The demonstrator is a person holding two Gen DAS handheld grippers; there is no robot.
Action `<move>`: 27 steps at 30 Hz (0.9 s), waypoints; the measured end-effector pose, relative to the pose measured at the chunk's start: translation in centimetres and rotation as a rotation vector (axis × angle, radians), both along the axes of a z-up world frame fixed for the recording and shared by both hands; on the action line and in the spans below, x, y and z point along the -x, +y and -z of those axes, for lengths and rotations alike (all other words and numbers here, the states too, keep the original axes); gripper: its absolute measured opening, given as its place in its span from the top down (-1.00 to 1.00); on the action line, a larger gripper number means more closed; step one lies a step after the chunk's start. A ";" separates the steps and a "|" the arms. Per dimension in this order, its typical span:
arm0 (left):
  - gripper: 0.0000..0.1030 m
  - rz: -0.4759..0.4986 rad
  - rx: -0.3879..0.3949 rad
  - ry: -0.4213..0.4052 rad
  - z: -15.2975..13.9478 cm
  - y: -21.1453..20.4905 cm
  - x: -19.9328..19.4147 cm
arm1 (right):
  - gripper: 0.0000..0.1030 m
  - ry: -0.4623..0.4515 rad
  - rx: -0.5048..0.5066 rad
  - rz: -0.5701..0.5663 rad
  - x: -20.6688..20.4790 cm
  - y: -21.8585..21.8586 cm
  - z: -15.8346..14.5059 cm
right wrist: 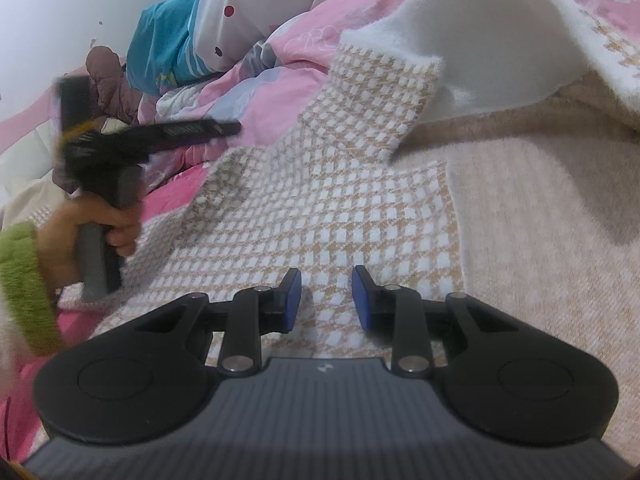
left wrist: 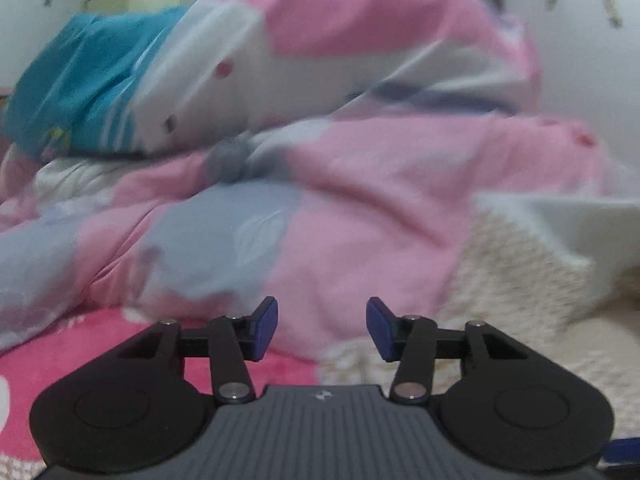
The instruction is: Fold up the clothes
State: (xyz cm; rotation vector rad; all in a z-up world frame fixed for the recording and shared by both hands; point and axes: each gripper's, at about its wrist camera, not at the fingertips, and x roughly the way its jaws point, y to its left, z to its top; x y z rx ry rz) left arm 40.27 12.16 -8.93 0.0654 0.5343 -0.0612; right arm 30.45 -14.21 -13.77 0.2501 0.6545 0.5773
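Checked sweater spread on bed, one flap turned over at 1 o'clock; folding unfinished. Left claw and right claw wide, empty.

Two tongs (both agape), one checked sweater, two pillows.

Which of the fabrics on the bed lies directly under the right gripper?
The beige-and-white checked knit garment, not the pink patchwork duvet further back.

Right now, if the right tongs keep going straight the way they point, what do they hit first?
Most likely the checked knit garment on the bed: the open right tongs point down onto it, though the gap is hard to judge.
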 end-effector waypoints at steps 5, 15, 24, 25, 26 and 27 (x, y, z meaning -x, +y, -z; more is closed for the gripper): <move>0.80 0.120 0.038 0.018 -0.9 -2.5 0.3 | 0.47 -0.001 0.002 0.000 -0.1 0.2 0.0; 0.93 0.091 0.043 0.062 3.3 -6.1 -5.0 | 0.46 0.011 -0.028 -0.004 -0.4 -0.1 0.2; 0.38 -0.010 0.203 0.029 -3.8 0.7 -0.3 | 0.46 0.026 -0.080 -0.006 -0.4 -0.9 0.6; 0.29 -0.027 0.222 0.016 -5.1 2.1 1.0 | 0.46 0.028 -0.083 -0.006 -0.4 -0.9 0.7; 0.25 -0.045 0.240 0.004 -6.4 3.5 2.5 | 0.46 0.029 -0.085 -0.006 -0.5 -1.0 0.7; 0.20 -0.065 0.255 -0.005 -7.4 5.0 4.5 | 0.46 0.029 -0.085 -0.006 -0.5 -0.9 0.7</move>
